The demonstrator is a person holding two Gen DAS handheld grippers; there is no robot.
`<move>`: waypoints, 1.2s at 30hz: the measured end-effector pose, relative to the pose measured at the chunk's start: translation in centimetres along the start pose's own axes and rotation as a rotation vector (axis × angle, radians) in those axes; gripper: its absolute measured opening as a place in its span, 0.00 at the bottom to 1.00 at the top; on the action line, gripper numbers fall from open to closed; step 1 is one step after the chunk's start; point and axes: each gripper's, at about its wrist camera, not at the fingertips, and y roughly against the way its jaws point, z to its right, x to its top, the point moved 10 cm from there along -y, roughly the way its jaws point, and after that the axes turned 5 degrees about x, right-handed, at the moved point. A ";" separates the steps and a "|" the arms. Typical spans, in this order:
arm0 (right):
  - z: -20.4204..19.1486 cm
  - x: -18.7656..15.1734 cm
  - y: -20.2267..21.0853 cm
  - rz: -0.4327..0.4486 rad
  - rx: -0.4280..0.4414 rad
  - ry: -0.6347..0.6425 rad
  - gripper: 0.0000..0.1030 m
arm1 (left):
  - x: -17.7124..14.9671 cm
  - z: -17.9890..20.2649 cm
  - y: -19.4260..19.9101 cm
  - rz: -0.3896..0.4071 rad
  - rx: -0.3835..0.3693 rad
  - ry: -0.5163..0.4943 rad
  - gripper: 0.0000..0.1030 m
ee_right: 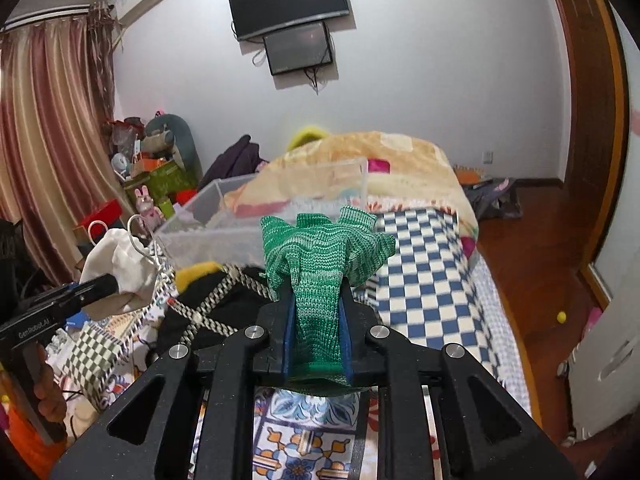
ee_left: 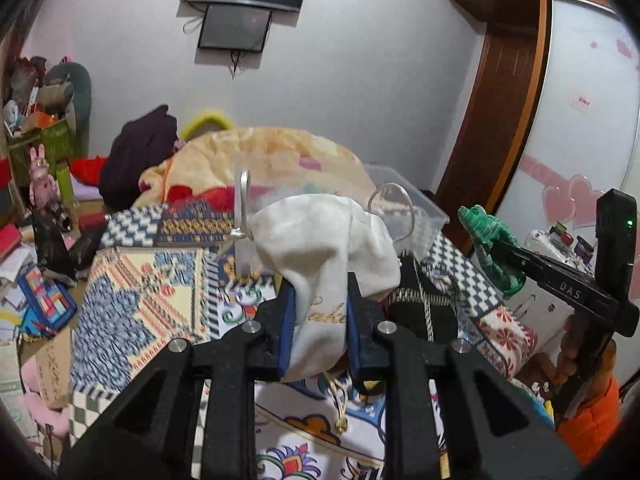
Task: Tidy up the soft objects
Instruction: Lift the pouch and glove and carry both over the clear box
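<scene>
My left gripper (ee_left: 321, 292) is shut on a white drawstring pouch (ee_left: 324, 236) with gold lettering and holds it above the bed; the pouch also shows in the right wrist view (ee_right: 120, 268). My right gripper (ee_right: 317, 300) is shut on a green knitted glove (ee_right: 320, 252) and holds it up in front of a clear plastic box (ee_right: 224, 232). The glove shows in the left wrist view (ee_left: 490, 248) at the right, near the same box (ee_left: 424, 208). A black item with a braided cord (ee_right: 224, 300) lies on the bed between the grippers.
The bed carries a patterned quilt (ee_left: 152, 280), a blue-white checked cover (ee_right: 424, 264) and a peach blanket heap (ee_right: 384, 160). Dark clothes (ee_left: 140, 152) lie behind. Clutter and boxes (ee_left: 36, 120) stand at the left. A wardrobe (ee_left: 580, 120) and wooden floor (ee_right: 532, 248) are at the right.
</scene>
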 end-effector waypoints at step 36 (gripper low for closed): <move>-1.5 5.2 -10.9 -0.073 -0.040 0.144 0.16 | 7.5 -2.1 -14.2 -0.152 0.129 -0.020 0.21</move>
